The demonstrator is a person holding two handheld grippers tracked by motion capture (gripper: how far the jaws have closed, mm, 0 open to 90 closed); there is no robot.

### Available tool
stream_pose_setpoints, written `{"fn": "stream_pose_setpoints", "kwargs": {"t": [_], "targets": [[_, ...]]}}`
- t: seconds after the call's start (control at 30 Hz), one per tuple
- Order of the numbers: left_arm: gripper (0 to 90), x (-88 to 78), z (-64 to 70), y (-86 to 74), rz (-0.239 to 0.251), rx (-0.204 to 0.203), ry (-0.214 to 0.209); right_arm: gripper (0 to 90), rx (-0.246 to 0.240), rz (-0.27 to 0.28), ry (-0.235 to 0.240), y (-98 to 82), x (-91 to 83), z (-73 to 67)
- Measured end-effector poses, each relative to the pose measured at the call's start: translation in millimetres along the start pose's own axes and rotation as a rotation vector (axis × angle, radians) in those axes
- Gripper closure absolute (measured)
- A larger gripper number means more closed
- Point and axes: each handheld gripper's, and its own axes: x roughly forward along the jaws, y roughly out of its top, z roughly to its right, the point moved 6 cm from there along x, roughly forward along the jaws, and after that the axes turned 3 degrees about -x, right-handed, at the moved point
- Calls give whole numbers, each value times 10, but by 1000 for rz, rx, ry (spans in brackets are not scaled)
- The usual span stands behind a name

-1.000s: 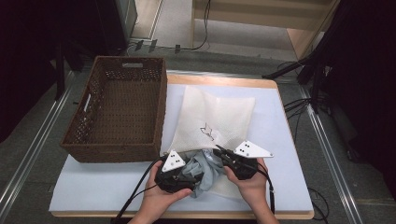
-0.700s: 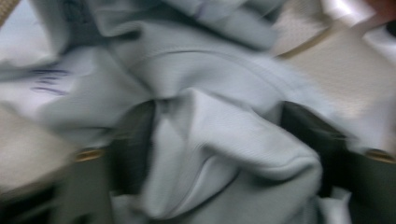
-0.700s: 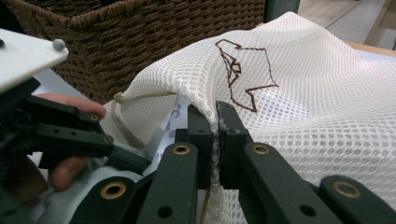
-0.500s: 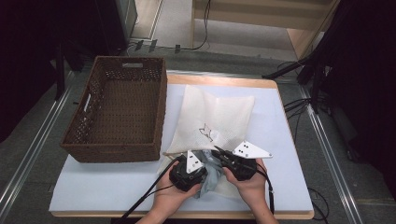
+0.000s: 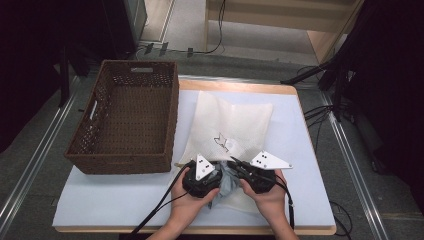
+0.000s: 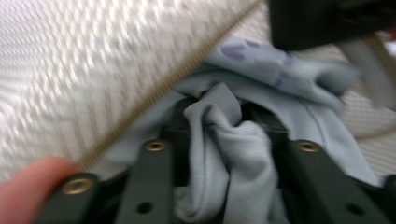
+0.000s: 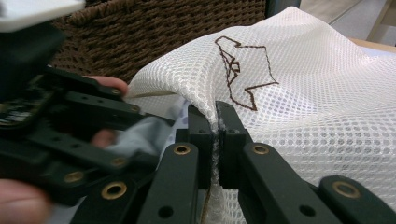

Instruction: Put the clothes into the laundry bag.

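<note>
While the right tool (image 7: 217, 122) pinches the mesh bag (image 5: 235, 122) rim, the left tool (image 6: 231, 140) (jaws just reopening, lower centre) grips the blue garment (image 6: 224, 140), partly stuffed inside.

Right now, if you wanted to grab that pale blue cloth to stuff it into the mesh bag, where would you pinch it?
Probably the bunched fold of the pale blue cloth, coming from the person's side toward the mesh bag. That fold stands up thick between the left gripper jaws, beside the zipper edge.

High cam's over your side, looking fwd/down at the tabletop (image 5: 125, 200). Both gripper cams sit super close; they share the mesh bag (image 5: 235, 120) opening w/ it.
</note>
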Motion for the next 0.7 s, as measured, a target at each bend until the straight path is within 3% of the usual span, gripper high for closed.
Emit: {"fn": "stream_pose_setpoints", "kwargs": {"t": [0.2,0.3,0.37,0.53,0.6,0.63,0.7], "targets": [[357,-351,-29,-16,22,9,-98,874,2,1,-6,4,-17,23],[263,-464,-44,-73,-5,2,-123,875,5,2,-7,3,-13,31],[213,-461,-13,-165,-50,11,-144,875,6,0,-6,-2,-1,25],[162,-231,65,-374,-192,36,-92,874,2,-7,-6,-10,4,9],[197,-176,98,-387,-208,67,-47,874,2,-4,-5,-9,0,6],[226,-155,115,-376,-211,86,-29,875,2,-3,-5,-9,0,6],[397,-132,113,-343,-214,112,14,875,9,-5,5,-13,1,5]]}}
